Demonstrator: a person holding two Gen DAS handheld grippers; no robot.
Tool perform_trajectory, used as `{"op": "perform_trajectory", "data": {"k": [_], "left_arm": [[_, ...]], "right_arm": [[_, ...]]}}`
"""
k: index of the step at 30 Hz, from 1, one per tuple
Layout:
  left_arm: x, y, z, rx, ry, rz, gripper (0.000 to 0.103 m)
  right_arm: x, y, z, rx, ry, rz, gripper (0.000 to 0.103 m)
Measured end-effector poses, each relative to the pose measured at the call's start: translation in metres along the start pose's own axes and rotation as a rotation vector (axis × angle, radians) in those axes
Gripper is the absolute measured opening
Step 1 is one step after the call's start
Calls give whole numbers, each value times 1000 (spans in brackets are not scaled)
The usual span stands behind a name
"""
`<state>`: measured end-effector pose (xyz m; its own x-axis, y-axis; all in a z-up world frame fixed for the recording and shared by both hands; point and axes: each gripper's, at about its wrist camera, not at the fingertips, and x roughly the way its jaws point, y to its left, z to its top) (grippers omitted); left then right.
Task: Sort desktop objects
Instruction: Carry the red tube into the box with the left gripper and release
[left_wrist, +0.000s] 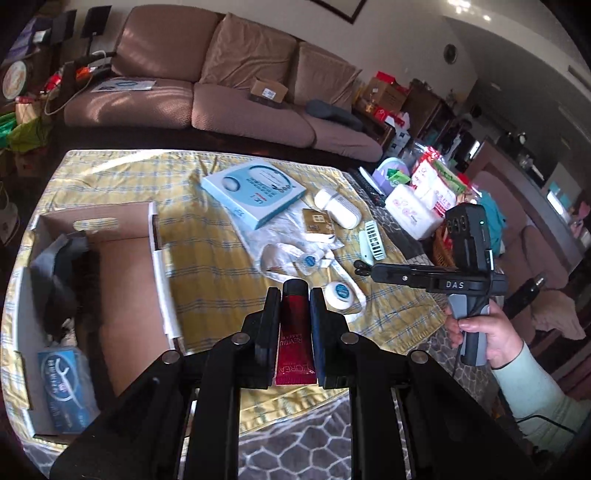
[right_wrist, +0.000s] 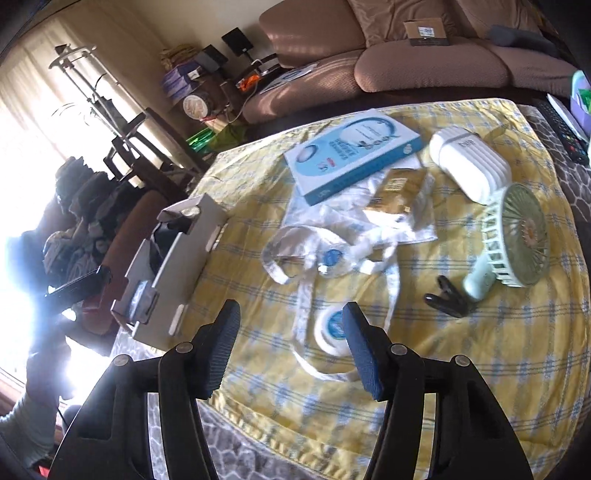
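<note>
My left gripper is shut on a red cosmetic tube, held above the yellow checked cloth just right of an open cardboard box. My right gripper is open over the cloth, and a round white jar lies below it by the right finger, untouched. Spread further back are a blue-white box, a white ribbed case, a gold packet, a mint hand fan, a black clip and a white plastic bag.
The box holds a blue floss pack and a grey item. A hand carries the right gripper at the table's right edge. Packets and a basket crowd the right side. A brown sofa stands behind.
</note>
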<state>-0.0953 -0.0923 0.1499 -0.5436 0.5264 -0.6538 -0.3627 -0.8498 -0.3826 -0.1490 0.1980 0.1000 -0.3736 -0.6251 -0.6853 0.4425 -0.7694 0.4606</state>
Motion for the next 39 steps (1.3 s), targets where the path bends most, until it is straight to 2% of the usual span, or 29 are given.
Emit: {"op": "perform_trajectory", "data": {"k": [3, 6, 8, 11, 18, 20, 26, 28, 29, 32, 35, 37, 39], "left_arm": [[-30, 27, -8, -8, -28, 64, 14], [-49, 46, -19, -13, -49, 94, 14], [-57, 48, -25, 32, -61, 140, 14], [-59, 53, -32, 68, -61, 160, 14], [-40, 92, -45, -48, -52, 170, 14], [-42, 106, -45, -80, -61, 160, 14], [-62, 156, -44, -137, -39, 227, 14], [-66, 169, -43, -146, -40, 227, 14], [-65, 174, -41, -137, -32, 220, 14], [-53, 184, -27, -70, 24, 129, 14], [-30, 182, -10, 30, 122, 171, 14], [-16, 179, -1, 50, 155, 197, 14], [-5, 181, 4, 35, 155, 233, 14]], "right_arm": [[14, 51, 9, -61, -1, 34, 56], [32, 80, 16, -16, 8, 129, 56], [43, 95, 17, 7, 16, 171, 56], [56, 119, 16, -6, 28, 170, 56], [93, 167, 12, -44, 86, 179, 56], [103, 176, 10, -49, 100, 184, 56], [121, 187, 8, -42, 111, 187, 56], [127, 189, 7, -40, 119, 192, 56], [130, 191, 6, -42, 124, 195, 56], [133, 196, 2, -56, 139, 201, 56], [133, 196, 0, -64, 146, 191, 56], [132, 193, 1, -60, 144, 180, 56], [132, 188, 2, -49, 141, 172, 56]]}}
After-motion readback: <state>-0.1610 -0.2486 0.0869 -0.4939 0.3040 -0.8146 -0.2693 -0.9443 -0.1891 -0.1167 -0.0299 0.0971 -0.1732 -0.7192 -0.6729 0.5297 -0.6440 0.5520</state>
